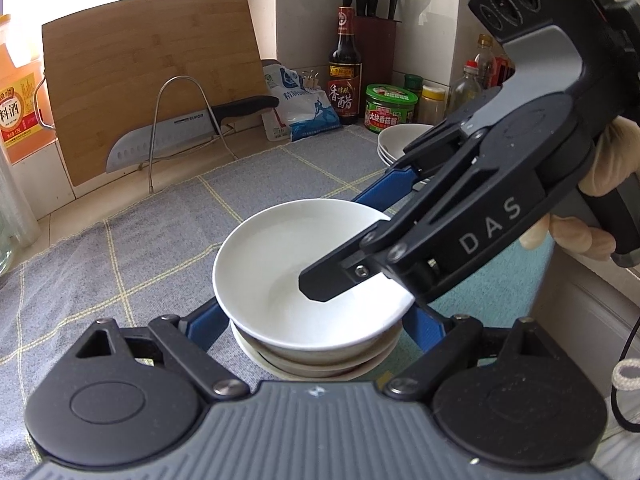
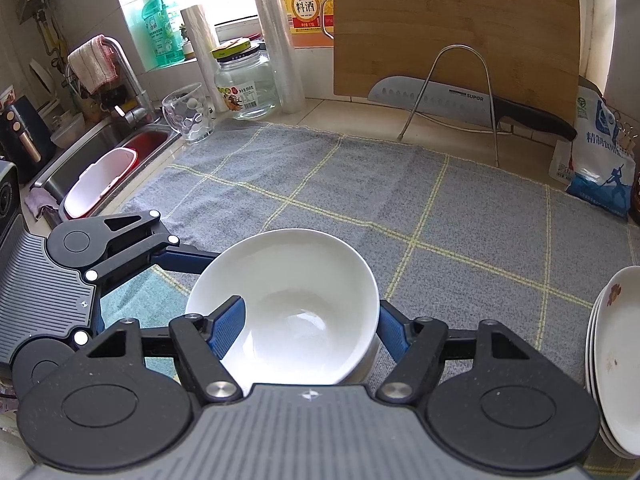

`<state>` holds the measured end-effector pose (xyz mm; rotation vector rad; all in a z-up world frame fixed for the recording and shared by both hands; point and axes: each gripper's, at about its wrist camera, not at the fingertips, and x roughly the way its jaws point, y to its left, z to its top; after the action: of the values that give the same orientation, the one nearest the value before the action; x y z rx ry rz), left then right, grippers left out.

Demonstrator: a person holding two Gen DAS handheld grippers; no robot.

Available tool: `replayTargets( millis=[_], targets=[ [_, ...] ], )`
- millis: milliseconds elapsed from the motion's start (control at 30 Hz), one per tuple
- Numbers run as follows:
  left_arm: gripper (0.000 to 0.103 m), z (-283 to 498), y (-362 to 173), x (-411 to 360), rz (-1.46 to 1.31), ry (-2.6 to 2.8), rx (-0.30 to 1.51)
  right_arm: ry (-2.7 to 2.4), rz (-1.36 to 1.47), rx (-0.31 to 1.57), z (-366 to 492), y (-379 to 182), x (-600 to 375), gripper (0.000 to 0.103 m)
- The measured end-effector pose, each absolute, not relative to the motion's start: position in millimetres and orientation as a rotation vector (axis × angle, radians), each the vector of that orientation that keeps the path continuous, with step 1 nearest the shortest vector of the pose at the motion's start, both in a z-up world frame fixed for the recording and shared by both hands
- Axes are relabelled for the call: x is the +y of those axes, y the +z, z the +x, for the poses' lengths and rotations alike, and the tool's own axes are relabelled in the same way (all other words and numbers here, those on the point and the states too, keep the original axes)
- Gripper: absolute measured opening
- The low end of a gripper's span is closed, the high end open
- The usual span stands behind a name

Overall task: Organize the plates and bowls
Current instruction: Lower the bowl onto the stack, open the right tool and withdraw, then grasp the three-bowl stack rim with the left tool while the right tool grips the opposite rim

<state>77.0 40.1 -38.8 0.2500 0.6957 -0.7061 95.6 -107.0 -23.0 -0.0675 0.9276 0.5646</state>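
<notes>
Left wrist view: the left gripper (image 1: 316, 312) stands wide, its 2 blue fingers (image 1: 202, 322) flanking the stack of white ceramic bowls (image 1: 316, 356) directly ahead; whether the pads touch cannot be told. The top round white bowl (image 1: 280, 260) sits on that stack. Reaching in from the right, the right gripper (image 1: 360, 240) is clamped on this bowl's rim, 1 finger inside, 1 outside.

Right wrist view: the right gripper (image 2: 310, 320) pinches the near wall of the top bowl (image 2: 288, 280), the left blue finger (image 2: 228, 328) inside it. To its right is a stack of shallow white plates (image 2: 616, 360), on the grey checked cloth (image 2: 460, 220).

Risk: a rim pinch is shallow, so glazed ceramic could slip, or the bowl could settle crooked and tip the stack.
</notes>
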Motion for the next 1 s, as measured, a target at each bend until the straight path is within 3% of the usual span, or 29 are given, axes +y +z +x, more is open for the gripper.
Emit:
replayTargets(
  millis=[133,300,1000],
  targets=[
    [0.094,79.0,-39.9,39.3,0.255,-0.71,0.699,0.56,-0.085,0.928,95.4,-26.5,-105.4,0.076],
    [0.096,78.4,-38.5,43.4,0.251,-0.715,0.703,0.563,-0.099,0.899,91.3,-27.4,-105.1,0.099],
    [0.096,76.4,-44.3,79.0,0.267,-0.78,0.747,0.517,-0.113,0.795,51.0,-14.8,-116.7,0.103]
  ],
)
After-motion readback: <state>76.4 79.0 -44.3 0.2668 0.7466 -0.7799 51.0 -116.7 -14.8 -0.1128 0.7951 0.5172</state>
